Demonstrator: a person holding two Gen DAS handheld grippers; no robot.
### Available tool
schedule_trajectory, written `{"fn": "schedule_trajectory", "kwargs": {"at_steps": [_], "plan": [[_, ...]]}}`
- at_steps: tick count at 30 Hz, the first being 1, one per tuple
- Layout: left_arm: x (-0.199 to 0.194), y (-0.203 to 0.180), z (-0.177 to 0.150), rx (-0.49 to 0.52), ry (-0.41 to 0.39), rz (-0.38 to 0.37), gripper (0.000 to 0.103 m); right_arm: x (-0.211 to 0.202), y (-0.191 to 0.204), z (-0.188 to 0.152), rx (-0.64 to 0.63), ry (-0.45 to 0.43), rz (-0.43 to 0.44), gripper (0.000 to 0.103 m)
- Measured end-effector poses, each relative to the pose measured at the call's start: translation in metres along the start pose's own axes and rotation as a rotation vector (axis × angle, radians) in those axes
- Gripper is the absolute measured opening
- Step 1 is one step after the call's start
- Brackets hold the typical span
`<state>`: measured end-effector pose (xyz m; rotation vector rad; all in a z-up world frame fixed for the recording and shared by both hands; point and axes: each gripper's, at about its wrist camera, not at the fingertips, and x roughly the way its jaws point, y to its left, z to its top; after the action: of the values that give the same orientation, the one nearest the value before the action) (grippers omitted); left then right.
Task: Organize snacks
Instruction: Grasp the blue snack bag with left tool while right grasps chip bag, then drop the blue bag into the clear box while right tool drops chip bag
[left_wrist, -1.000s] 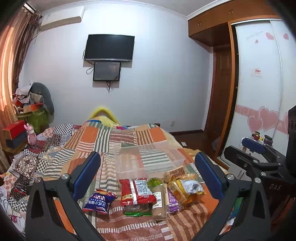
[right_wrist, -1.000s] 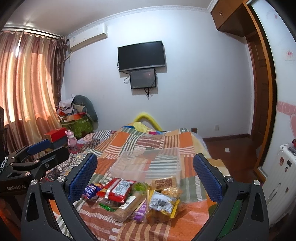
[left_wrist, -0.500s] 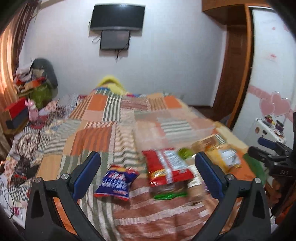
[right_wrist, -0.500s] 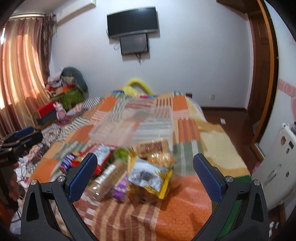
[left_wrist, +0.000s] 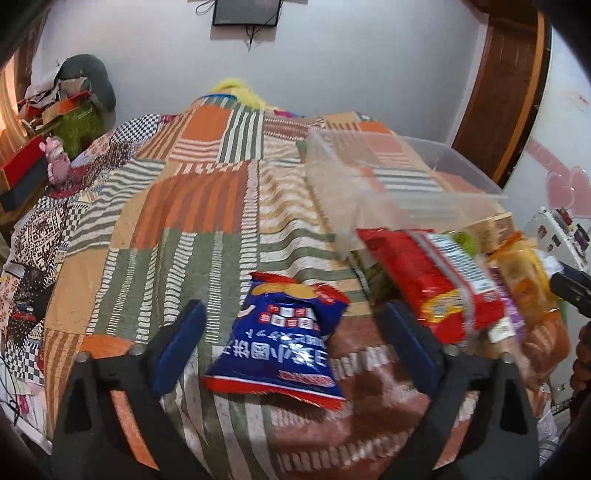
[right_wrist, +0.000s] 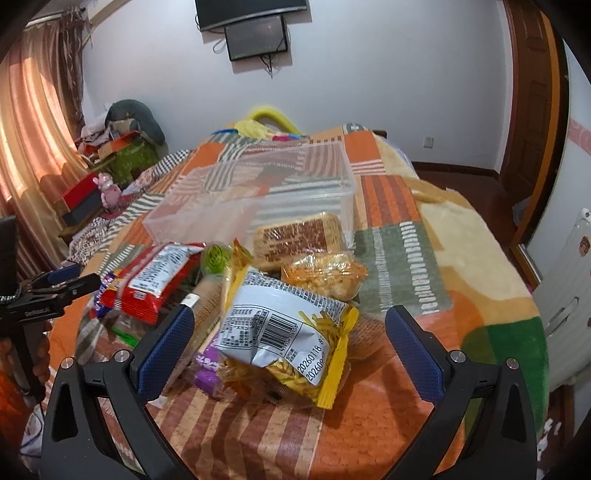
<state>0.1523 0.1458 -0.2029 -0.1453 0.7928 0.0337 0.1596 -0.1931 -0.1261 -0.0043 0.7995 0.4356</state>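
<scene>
The right gripper (right_wrist: 289, 334) is held wide open over a pile of snacks on the bed (right_wrist: 413, 258), a yellow fries bag (right_wrist: 291, 336) lying between its fingers (right_wrist: 164, 343). A red packet (right_wrist: 155, 273) is seen to the left, a clear bin (right_wrist: 258, 192) behind the pile.

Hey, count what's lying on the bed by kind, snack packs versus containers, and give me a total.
Snack packs: 9 (blue bag, red pack, flat green pack, round green snack, brown tube, purple pack, yellow fries bag, orange bag, brown biscuit pack)
Clear bin: 1
Total: 10
</scene>
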Motion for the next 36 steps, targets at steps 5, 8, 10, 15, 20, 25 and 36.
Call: {"fn": "schedule_trajectory", "kwargs": {"at_steps": [5,8,10,15,20,25,36], "plan": [[0.026,0.009,-0.005,-0.017,0.063,-0.011,0.09,0.009,0.0,-0.001,0.004,0.03,0.006,0.103],[0.037,0.013,-0.009,-0.019,0.095,-0.011,0.09,0.011,0.004,-0.001,-0.009,0.033,-0.004,0.103],[0.045,0.012,-0.011,-0.025,0.117,-0.016,0.085,0.013,0.006,-0.001,-0.02,0.032,-0.011,0.103],[0.049,0.013,-0.014,-0.056,0.119,-0.027,0.072,0.017,0.007,0.002,-0.031,0.039,-0.029,0.09],[0.044,0.012,-0.016,-0.062,0.12,-0.023,0.068,0.01,-0.004,0.001,0.011,0.039,0.007,0.078],[0.031,0.007,-0.019,-0.059,0.116,-0.008,0.067,0.005,-0.007,0.001,0.012,0.046,0.035,0.065],[-0.023,-0.014,0.004,-0.03,0.008,-0.006,0.066,-0.012,-0.011,0.007,0.02,-0.006,0.047,0.05]]}}
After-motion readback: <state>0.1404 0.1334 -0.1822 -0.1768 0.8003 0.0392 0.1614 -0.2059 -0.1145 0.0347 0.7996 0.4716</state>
